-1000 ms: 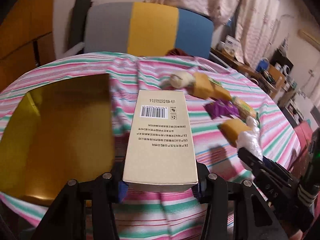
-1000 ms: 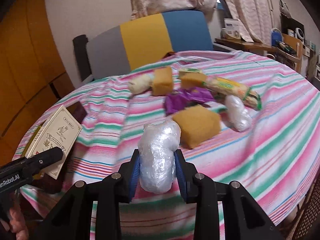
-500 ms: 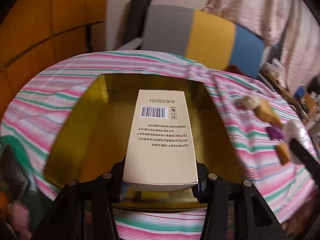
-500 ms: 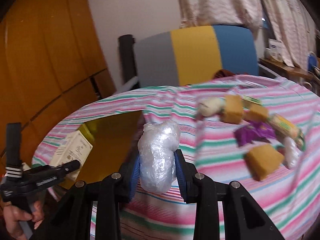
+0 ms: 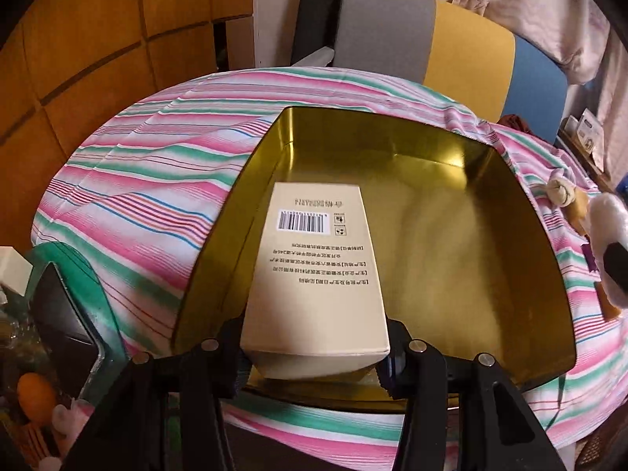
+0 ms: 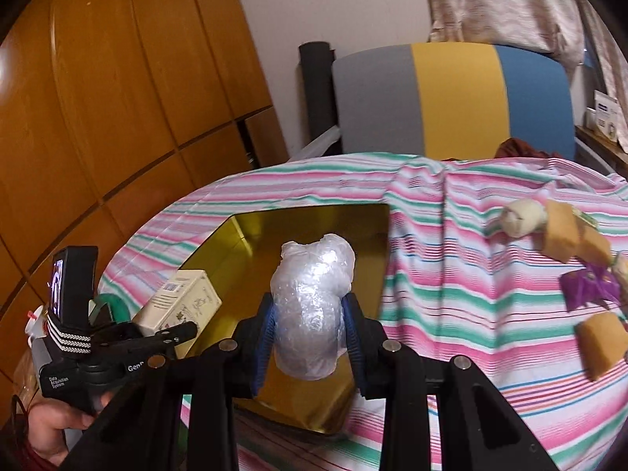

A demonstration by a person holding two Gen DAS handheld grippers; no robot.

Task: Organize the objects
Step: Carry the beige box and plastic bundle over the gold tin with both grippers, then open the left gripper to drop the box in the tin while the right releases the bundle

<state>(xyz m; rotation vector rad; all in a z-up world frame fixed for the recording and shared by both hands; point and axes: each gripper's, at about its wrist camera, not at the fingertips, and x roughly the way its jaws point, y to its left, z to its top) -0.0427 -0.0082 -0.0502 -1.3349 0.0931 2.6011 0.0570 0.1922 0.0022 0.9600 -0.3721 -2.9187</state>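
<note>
My left gripper (image 5: 314, 361) is shut on a beige carton with a barcode (image 5: 318, 271) and holds it over the left part of a gold tin box (image 5: 451, 180). The carton (image 6: 184, 302) and the left gripper (image 6: 172, 333) also show in the right wrist view. My right gripper (image 6: 310, 349) is shut on a clear plastic-wrapped bundle (image 6: 312, 306) above the gold tin (image 6: 251, 235), near its right front part. The bundle shows at the right edge of the left wrist view (image 5: 608, 227).
On the striped tablecloth (image 6: 451, 274) to the right lie tan sponge blocks (image 6: 600, 341), a white roll (image 6: 524, 218) and a purple wrapper (image 6: 588, 282). A grey-yellow-blue chair (image 6: 451, 94) stands behind the table. Clutter with a dark tray (image 5: 62, 322) sits at the left.
Both grippers have swung left, from the pile of items to above the gold tin. The carton and the wrapped bundle stay held.
</note>
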